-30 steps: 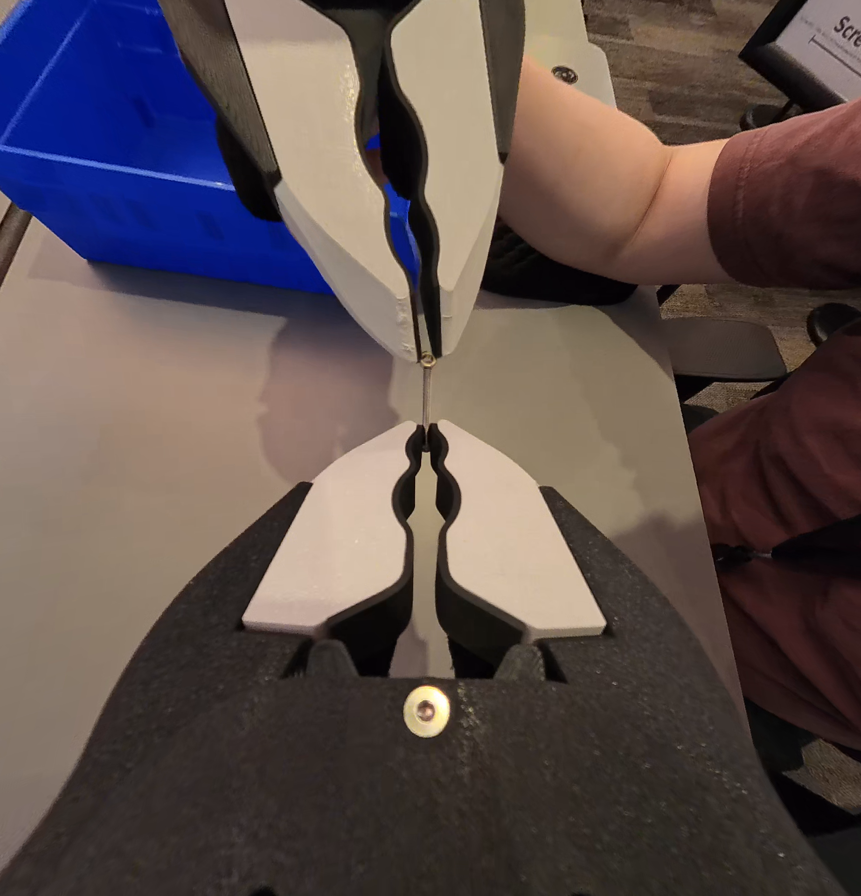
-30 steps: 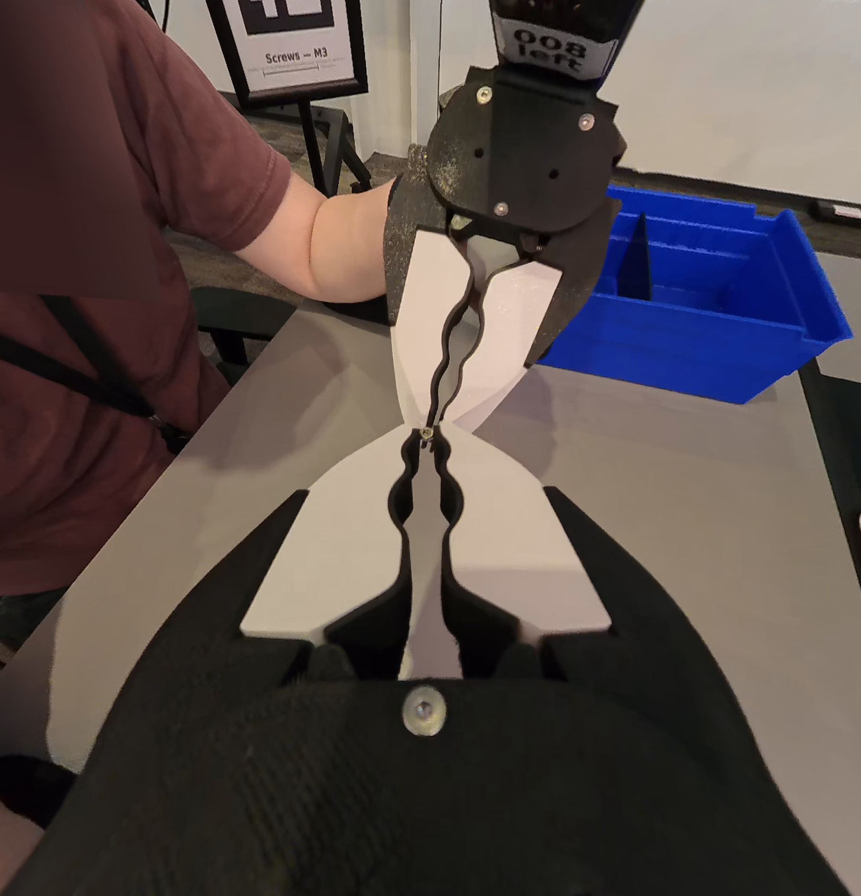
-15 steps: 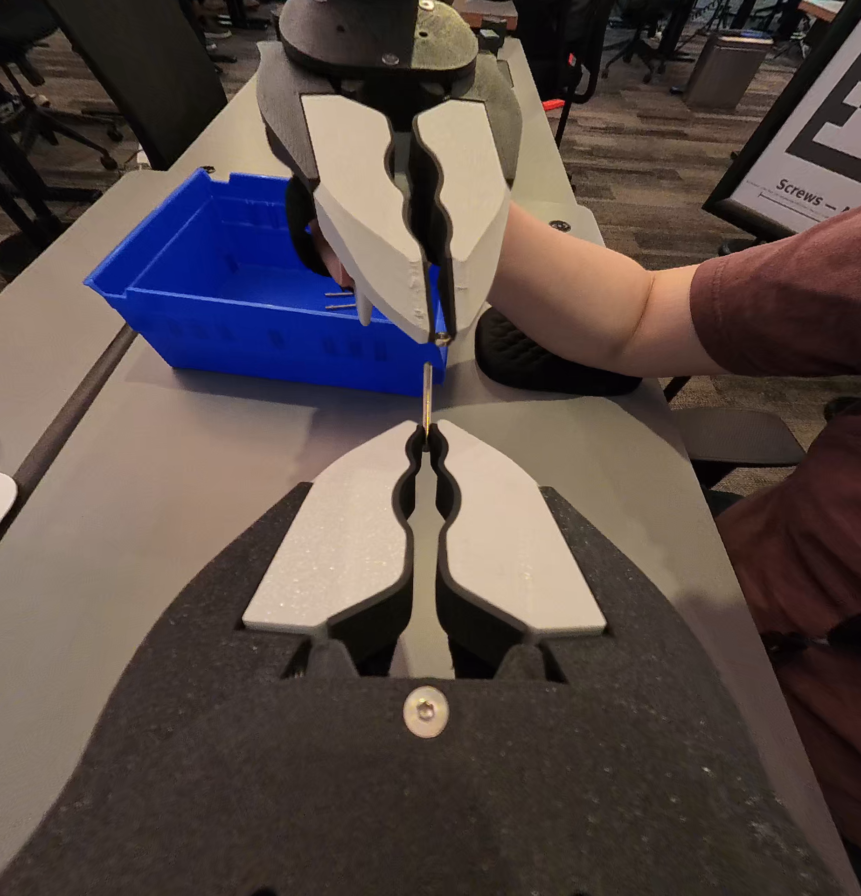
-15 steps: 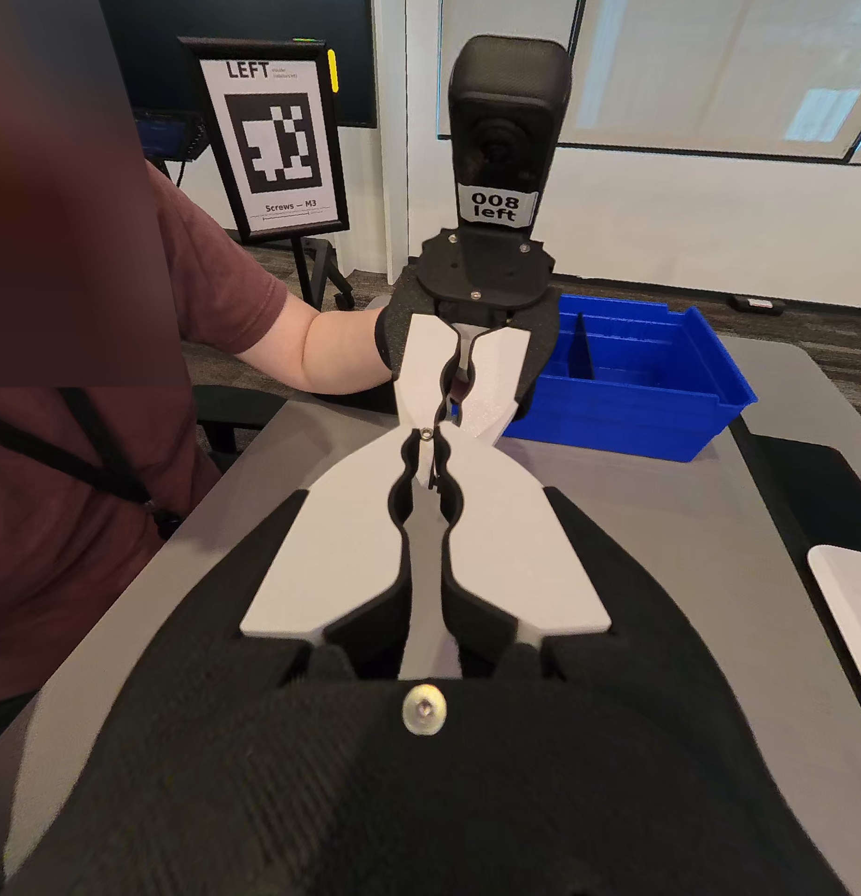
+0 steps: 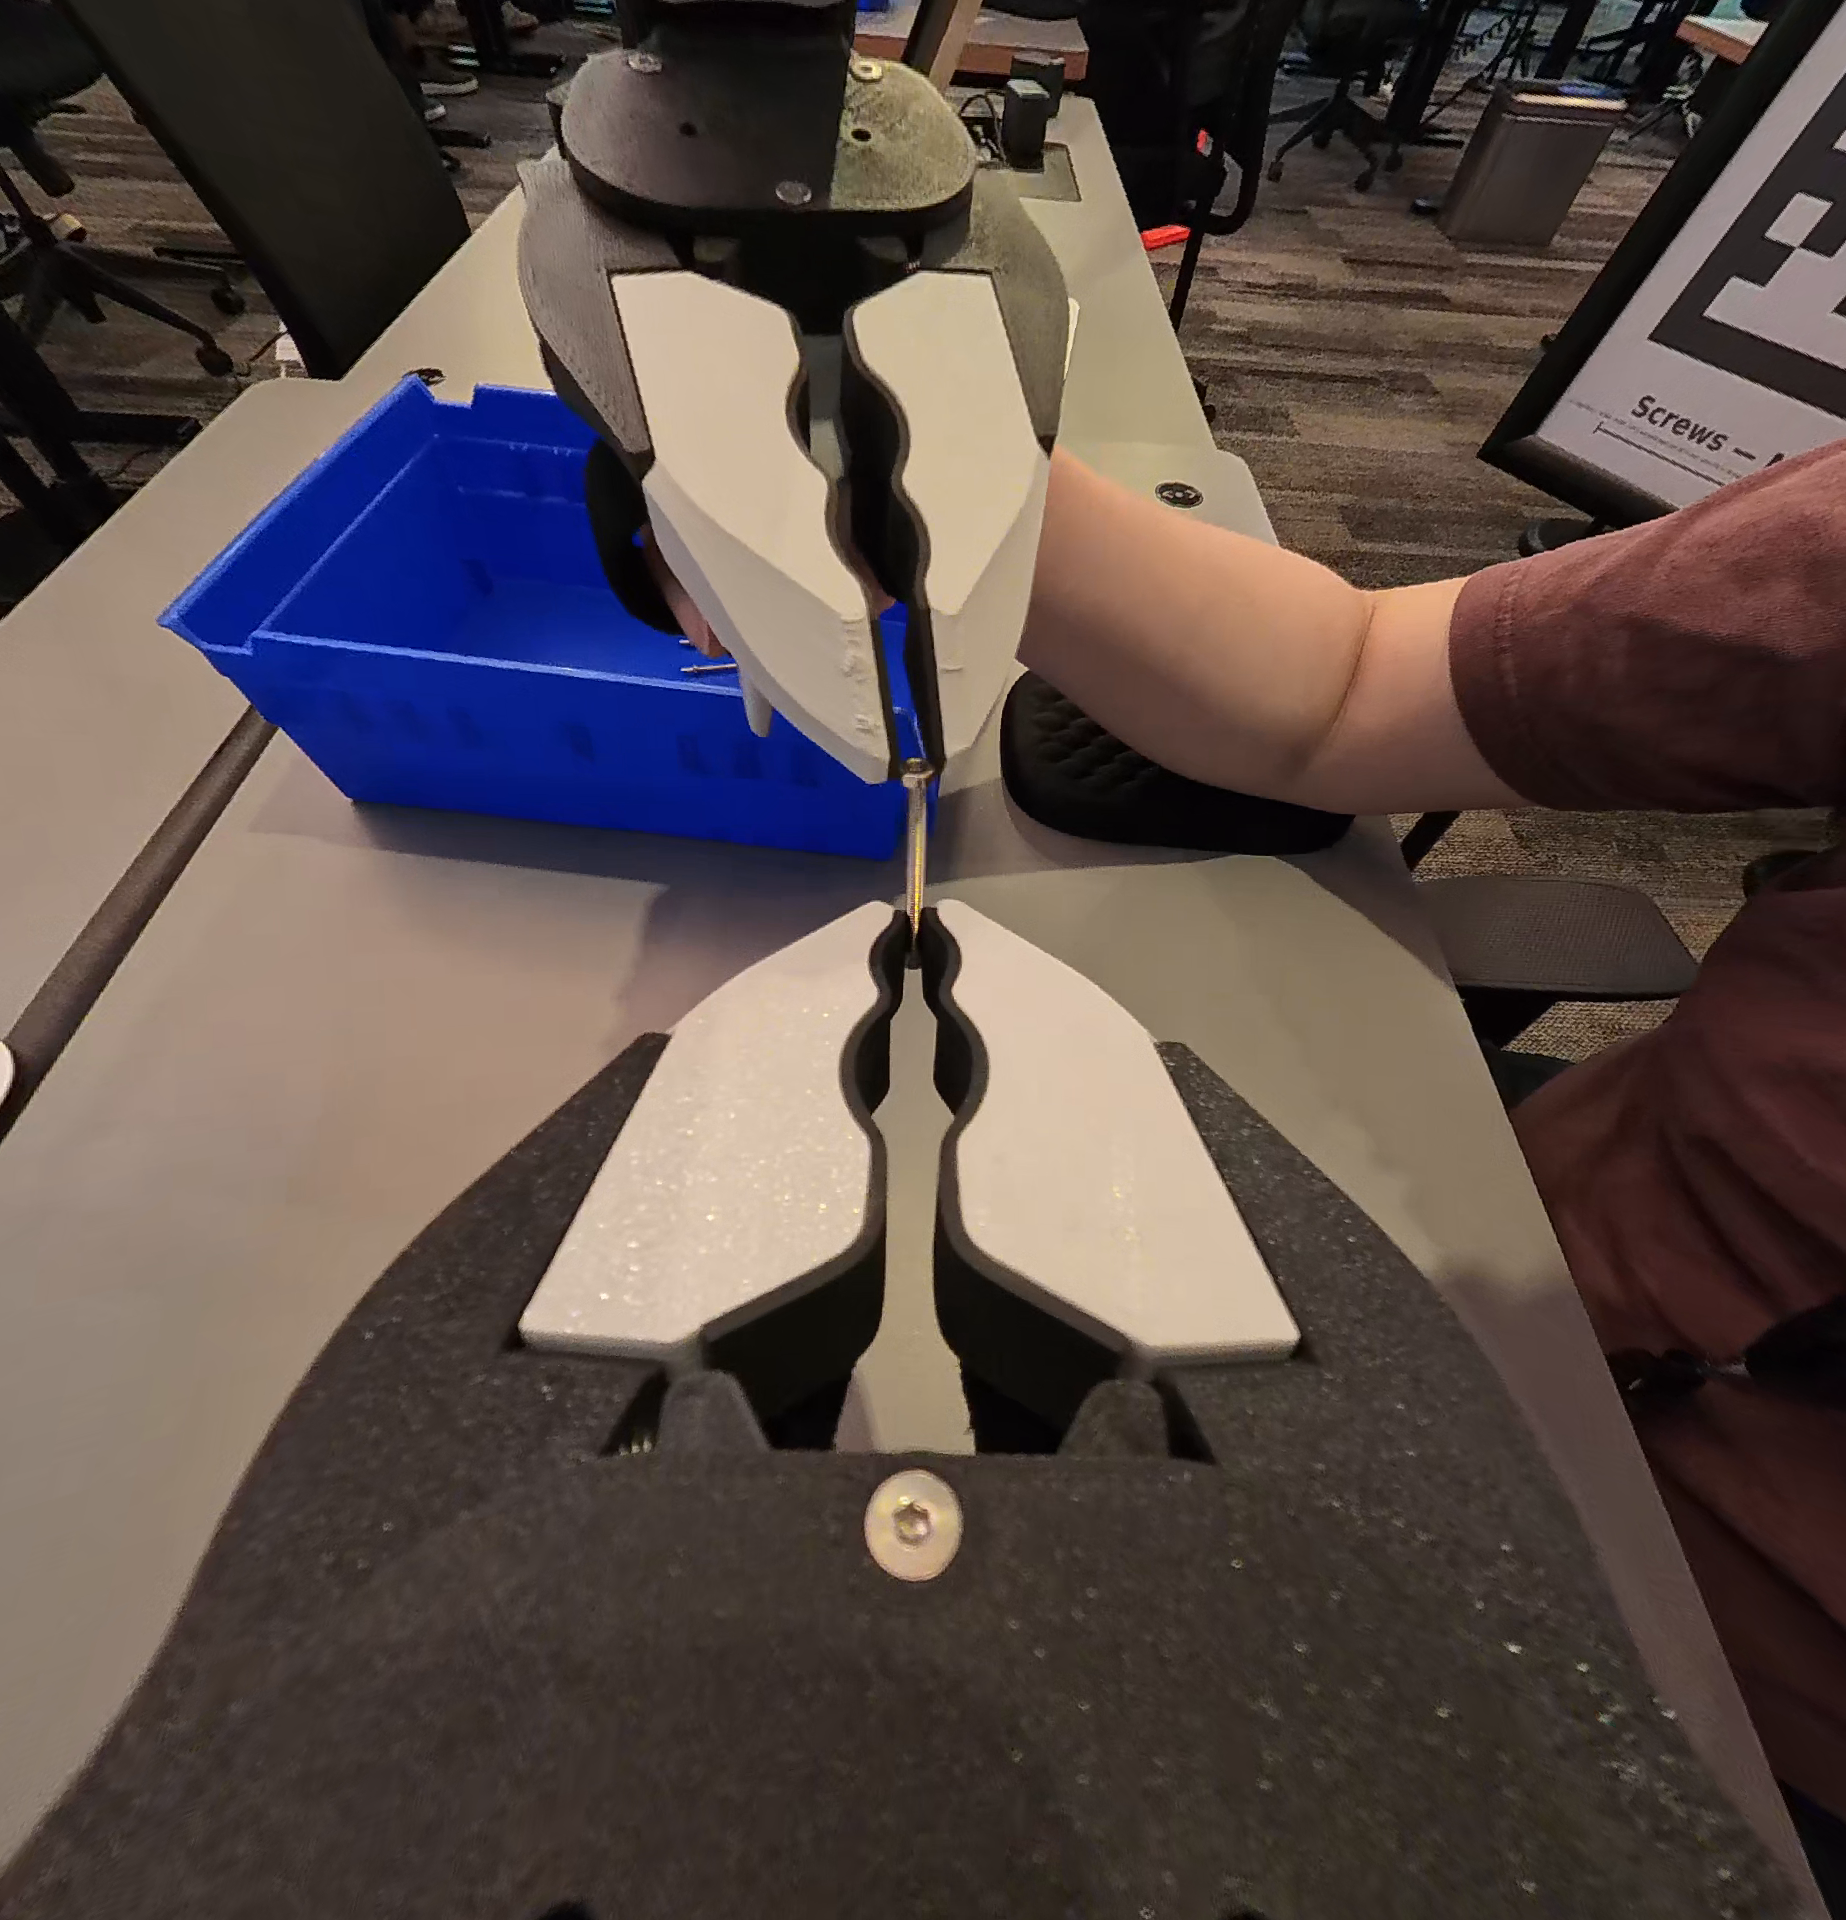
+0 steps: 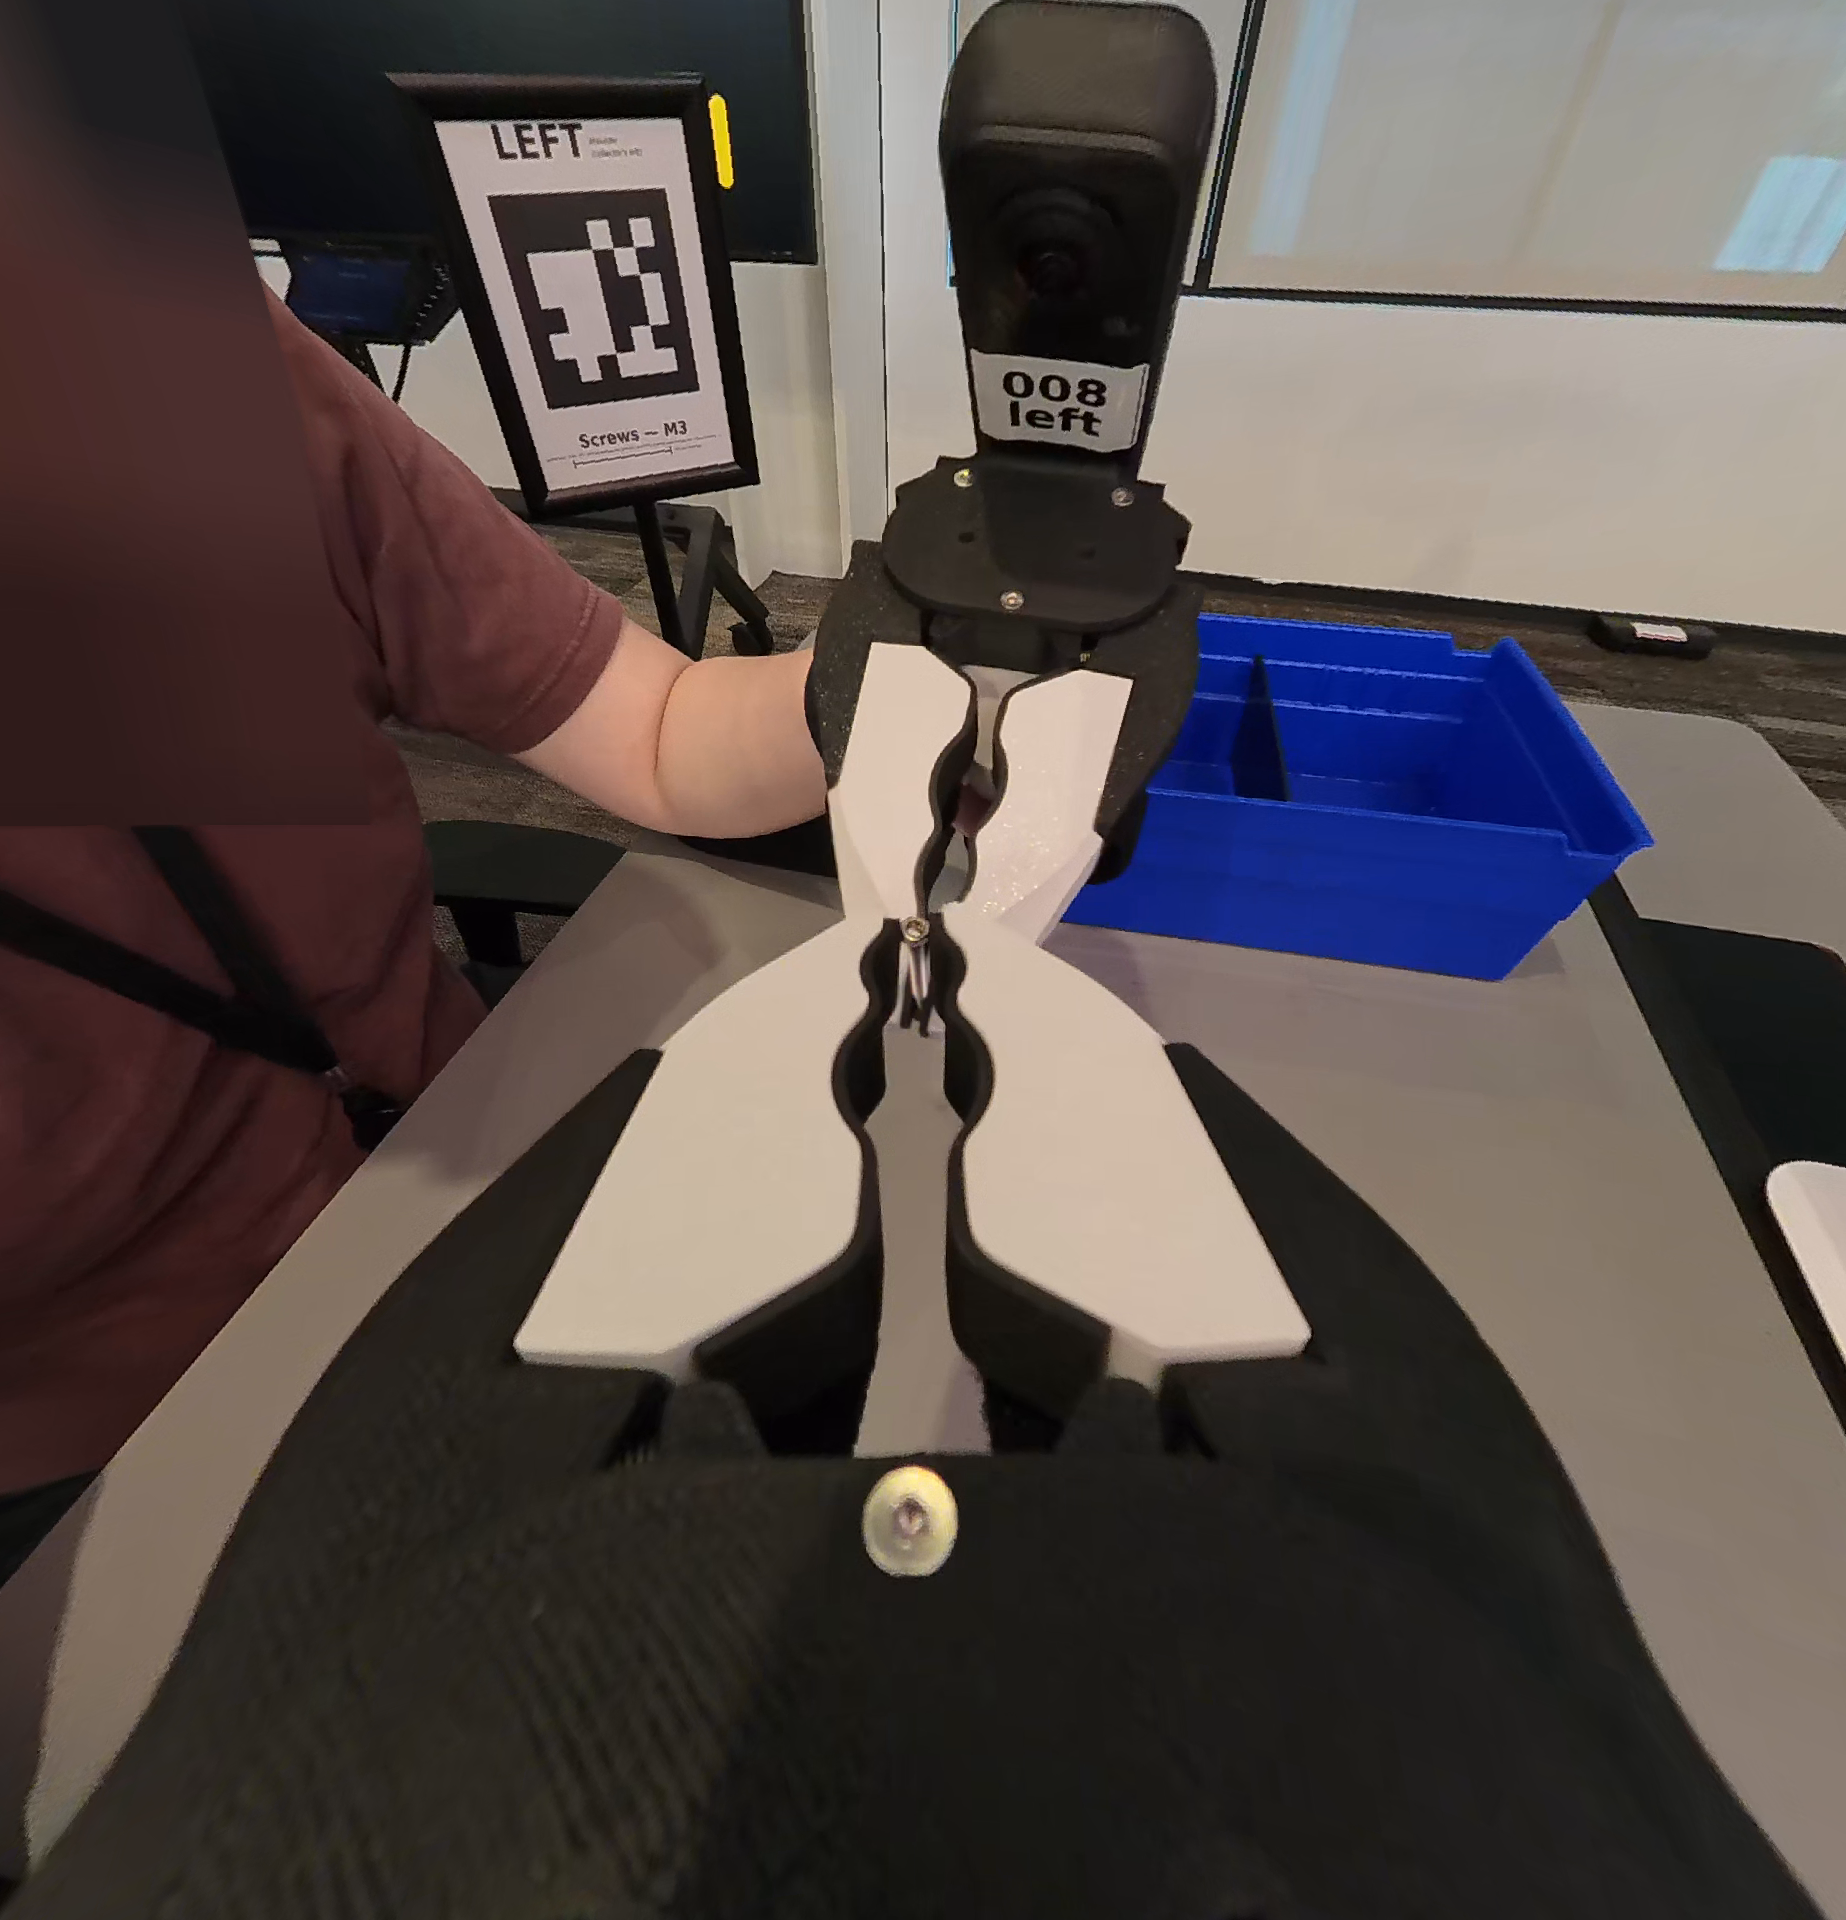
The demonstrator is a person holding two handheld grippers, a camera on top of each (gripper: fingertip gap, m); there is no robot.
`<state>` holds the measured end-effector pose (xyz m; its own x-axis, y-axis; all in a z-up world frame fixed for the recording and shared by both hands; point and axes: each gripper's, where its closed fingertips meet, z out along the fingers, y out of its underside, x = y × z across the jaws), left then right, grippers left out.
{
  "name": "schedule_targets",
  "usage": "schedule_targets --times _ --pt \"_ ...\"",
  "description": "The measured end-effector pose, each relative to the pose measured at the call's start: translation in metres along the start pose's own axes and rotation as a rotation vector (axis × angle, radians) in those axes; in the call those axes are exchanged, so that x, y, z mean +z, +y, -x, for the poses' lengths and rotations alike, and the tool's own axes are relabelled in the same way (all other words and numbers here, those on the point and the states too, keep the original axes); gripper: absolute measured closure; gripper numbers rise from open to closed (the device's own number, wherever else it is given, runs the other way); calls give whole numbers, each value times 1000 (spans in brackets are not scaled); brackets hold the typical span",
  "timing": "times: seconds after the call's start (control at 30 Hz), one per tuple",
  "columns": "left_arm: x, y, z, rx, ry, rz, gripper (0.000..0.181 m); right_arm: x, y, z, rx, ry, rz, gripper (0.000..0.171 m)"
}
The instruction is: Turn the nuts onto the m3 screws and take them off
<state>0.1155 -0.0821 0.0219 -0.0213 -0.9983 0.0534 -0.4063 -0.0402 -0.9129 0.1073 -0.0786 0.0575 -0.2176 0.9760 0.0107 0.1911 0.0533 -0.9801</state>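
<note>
Claws: your left claw (image 5: 911,914) pinches the screw (image 5: 914,842) shank; right claw (image 5: 917,764) pinches the nut (image 5: 917,769) at its tip, above the worktop (image 5: 379,1039). Risk: tilt cross-threads, nut drops

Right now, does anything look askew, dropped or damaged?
Nothing stands out. The left gripper pinches the screw, the right gripper grips the nut at its far end, and the blue bin sits upright.

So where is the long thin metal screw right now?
The long thin metal screw hangs in the air above the grey table, pinched at one end by the left gripper and at its nut end by the right gripper, just in front of the blue plastic bin.
</note>
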Motion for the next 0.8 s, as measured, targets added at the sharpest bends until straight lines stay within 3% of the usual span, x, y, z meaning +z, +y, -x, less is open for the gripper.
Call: schedule_targets --times 0.57,0.8 --pt "0 -4 -2 7 -5 -15 179 -1 -3 3 23 -31 -24 165" --pt "-9 -2 22 -107 -147 0 179 0 -2 -24 131 147 20 165"
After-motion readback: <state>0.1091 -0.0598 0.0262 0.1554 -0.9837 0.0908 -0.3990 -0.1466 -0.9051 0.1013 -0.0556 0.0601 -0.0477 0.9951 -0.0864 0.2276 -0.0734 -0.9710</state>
